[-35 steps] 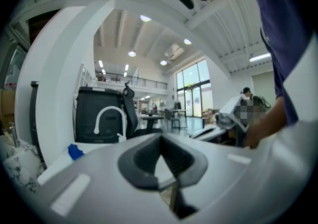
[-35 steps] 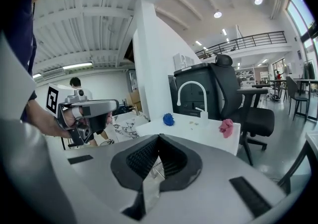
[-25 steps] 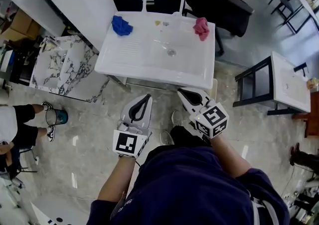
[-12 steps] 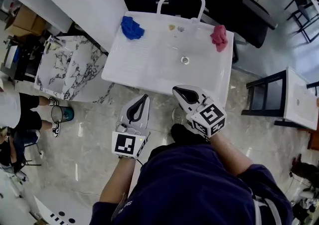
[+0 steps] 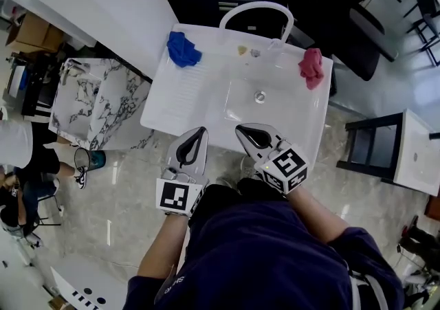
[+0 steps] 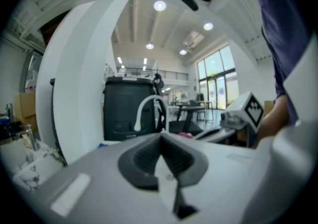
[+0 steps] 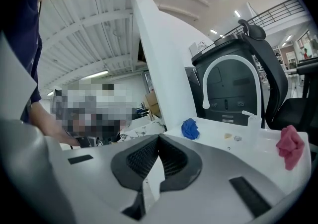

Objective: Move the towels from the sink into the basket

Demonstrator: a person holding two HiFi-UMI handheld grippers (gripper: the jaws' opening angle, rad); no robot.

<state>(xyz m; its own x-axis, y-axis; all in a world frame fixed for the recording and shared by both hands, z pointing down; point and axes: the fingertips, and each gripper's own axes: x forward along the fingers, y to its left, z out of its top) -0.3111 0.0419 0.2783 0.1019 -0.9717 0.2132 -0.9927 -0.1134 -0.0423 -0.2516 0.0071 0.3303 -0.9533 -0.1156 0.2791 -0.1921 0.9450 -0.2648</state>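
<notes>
Two towels were present: one blue towel [image 5: 183,49] and one pink towel [image 5: 311,67]. One sink [image 5: 192,99] and one faucet [image 5: 256,5] were present.

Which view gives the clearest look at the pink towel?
The head view: the pink towel lies whole on the sink's far right corner. The right gripper view shows it side-on near the frame's edge; the left gripper view shows only a pink sliver.
</notes>
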